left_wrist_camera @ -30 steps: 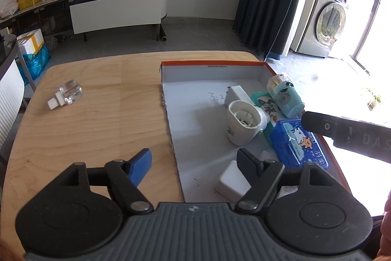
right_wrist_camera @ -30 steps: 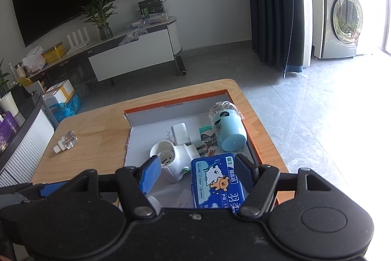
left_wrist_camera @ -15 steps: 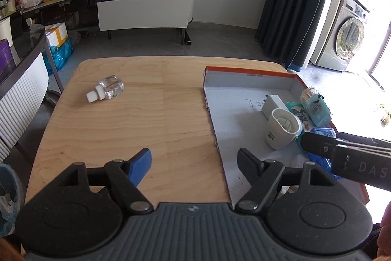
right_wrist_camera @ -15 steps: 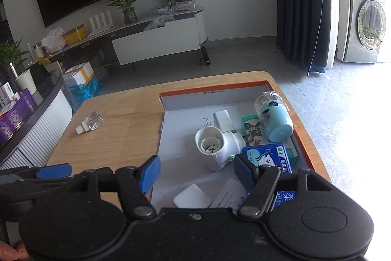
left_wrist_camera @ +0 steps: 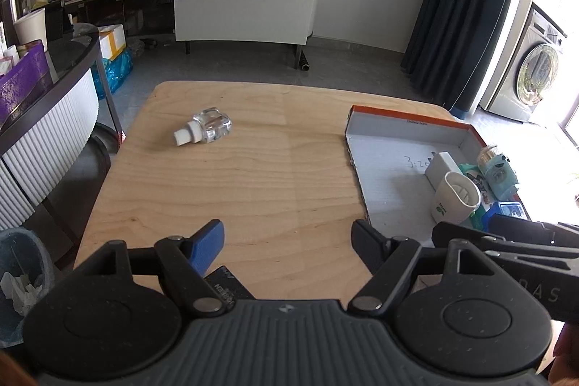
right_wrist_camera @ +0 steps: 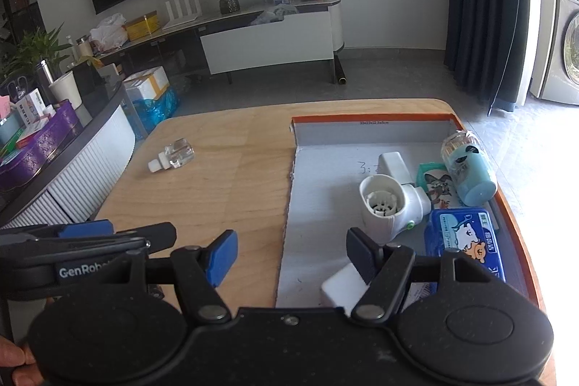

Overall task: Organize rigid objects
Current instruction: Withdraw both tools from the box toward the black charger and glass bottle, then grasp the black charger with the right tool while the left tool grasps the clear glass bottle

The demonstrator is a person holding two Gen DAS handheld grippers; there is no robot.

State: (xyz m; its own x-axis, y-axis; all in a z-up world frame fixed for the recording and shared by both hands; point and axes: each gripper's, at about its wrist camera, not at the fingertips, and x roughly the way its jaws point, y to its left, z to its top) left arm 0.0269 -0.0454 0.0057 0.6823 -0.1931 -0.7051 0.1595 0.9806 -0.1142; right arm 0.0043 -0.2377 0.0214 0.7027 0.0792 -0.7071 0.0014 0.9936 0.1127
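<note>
**Last stray bottle waits on open wood**

The clear bottle (left_wrist_camera: 208,129) lies on its side in the upper left of the table (left_wrist_camera: 253,190), well apart from the orange-rimmed box (left_wrist_camera: 401,119). The left gripper (left_wrist_camera: 287,243) and right gripper (right_wrist_camera: 291,252) both gape wide, empty. A good pick would likely straddle the bottle's squarish body, not its white cap. Bare wood surrounds it; the box's near wall calls for a lift over.

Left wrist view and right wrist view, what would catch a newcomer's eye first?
The small clear bottle with a white cap lies alone on its side on the wooden table, outside the box. To its right, the orange-rimmed cardboard box holds a white plug-in device, a light blue jar and a blue packet. Both grippers are open, holding nothing.
</note>
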